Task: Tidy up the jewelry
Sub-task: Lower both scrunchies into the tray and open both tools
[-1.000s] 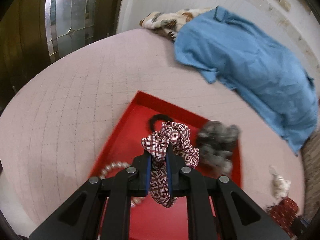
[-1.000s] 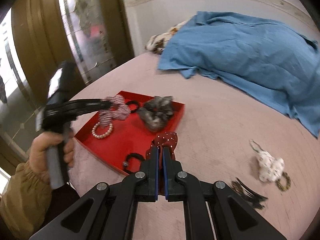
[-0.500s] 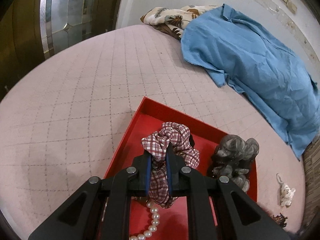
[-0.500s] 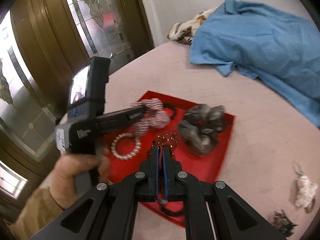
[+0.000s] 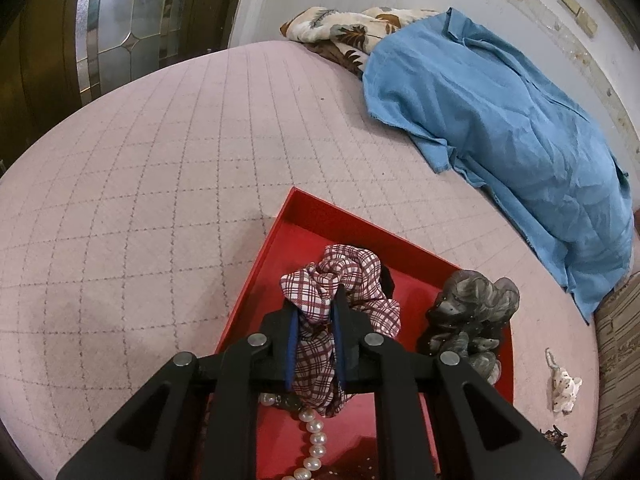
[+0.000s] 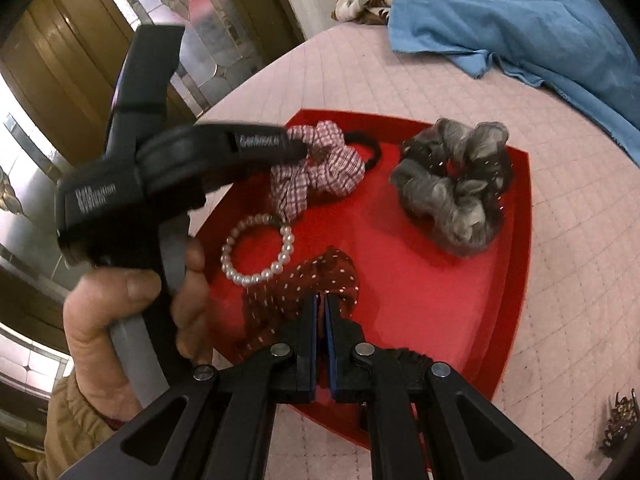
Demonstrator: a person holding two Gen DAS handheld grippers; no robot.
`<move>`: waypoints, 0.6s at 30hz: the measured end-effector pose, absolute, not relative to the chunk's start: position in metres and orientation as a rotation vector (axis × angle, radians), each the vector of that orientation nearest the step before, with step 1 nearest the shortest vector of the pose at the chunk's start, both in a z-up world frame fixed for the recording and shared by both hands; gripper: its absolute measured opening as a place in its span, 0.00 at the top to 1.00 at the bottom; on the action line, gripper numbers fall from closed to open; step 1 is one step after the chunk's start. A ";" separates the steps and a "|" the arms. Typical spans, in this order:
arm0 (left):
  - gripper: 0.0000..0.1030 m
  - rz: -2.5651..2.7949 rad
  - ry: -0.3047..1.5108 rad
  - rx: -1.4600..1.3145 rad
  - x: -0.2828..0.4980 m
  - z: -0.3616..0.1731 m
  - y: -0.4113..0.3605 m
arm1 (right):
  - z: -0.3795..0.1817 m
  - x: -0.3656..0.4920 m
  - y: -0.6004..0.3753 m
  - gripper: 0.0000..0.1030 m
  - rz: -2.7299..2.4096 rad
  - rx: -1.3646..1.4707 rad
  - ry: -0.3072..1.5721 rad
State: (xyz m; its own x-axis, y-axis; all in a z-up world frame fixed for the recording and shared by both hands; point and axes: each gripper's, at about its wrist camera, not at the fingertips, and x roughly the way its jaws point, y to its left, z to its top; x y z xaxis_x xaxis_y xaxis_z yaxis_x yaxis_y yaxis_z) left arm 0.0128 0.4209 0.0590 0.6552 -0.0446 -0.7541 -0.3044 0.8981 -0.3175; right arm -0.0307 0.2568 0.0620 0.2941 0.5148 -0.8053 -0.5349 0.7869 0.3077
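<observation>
A red tray [image 5: 276,248] [image 6: 472,280] lies on the pink quilted bed. My left gripper [image 5: 314,304] is shut on a red-and-white plaid scrunchie [image 5: 348,272] [image 6: 324,160] and holds it over the tray's far left part. My right gripper [image 6: 322,304] is shut on a dark red dotted scrunchie [image 6: 320,276] low over the tray's near side. In the tray lie a grey scrunchie [image 5: 472,316] [image 6: 452,184], a pearl bracelet [image 6: 256,252] [image 5: 312,444] and a black hair tie [image 6: 368,148].
A blue cloth [image 5: 520,128] and a floral cloth [image 5: 340,32] lie at the far side of the bed. A white hair piece [image 5: 564,388] and a dark claw clip [image 6: 620,420] lie on the bed right of the tray. A glass-panelled door [image 5: 120,20] stands at the left.
Both grippers have moved forward over the tray. The right gripper has carried the dotted scrunchie from the bed beside the tray to low over its near side. The left still holds the plaid scrunchie.
</observation>
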 end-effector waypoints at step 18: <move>0.44 0.129 0.739 -0.465 -0.011 0.089 0.422 | 0.079 -0.076 0.264 0.59 0.716 -0.189 0.926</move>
